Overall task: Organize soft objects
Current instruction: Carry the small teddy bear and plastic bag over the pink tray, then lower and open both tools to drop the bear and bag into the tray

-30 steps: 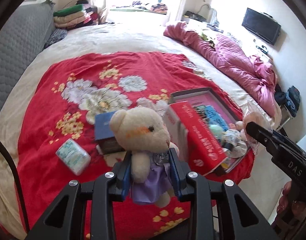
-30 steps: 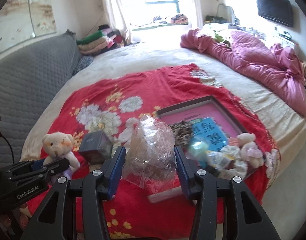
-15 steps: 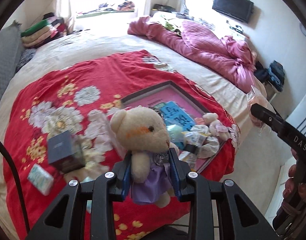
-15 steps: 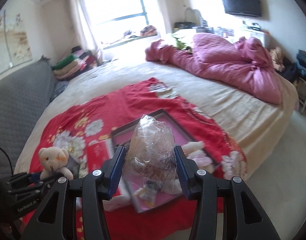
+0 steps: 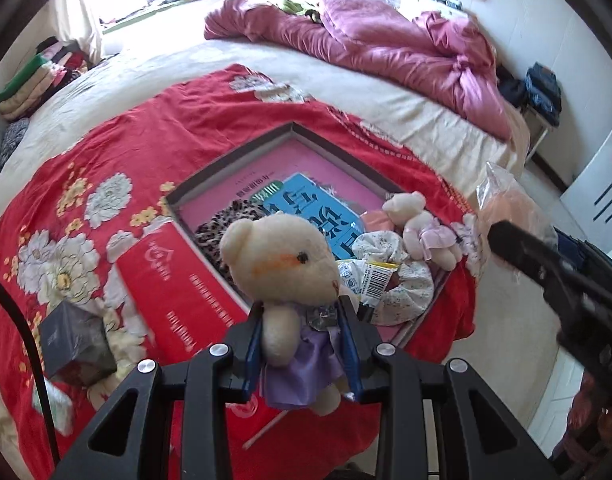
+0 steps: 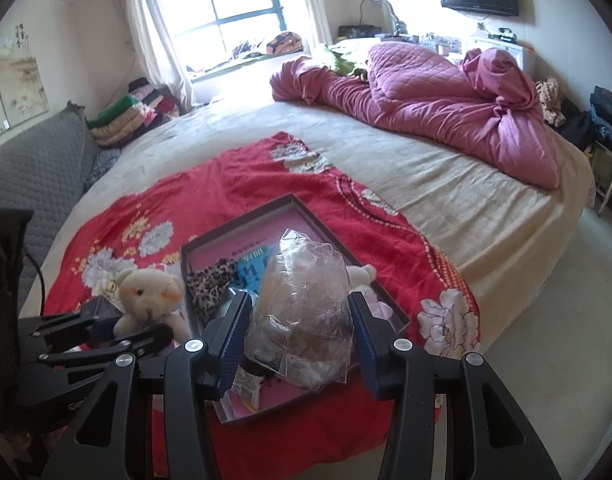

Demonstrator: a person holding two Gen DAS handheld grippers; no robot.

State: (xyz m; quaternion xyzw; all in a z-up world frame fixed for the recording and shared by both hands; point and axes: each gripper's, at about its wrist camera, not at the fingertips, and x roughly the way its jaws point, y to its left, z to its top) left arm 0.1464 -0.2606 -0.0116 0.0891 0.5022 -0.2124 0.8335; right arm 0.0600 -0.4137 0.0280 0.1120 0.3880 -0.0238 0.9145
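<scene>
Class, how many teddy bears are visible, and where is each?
2. One teddy bear is clamped in the left claw; a smaller bear lies in the tray. Clutter may hide others.

Each wrist view looks steeply down along its own fingers (left (image 5: 302, 344), right (image 6: 298, 344)) at the bed (image 6: 446, 184), close above it. Both share the tray (image 5: 226, 168) ahead of the fingers, and the red blanket (image 6: 242, 176).

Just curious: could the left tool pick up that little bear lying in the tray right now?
Probably not yet: the left tool is already clamped on a bigger bear, so it has no free grip for the little bear in the tray.
</scene>
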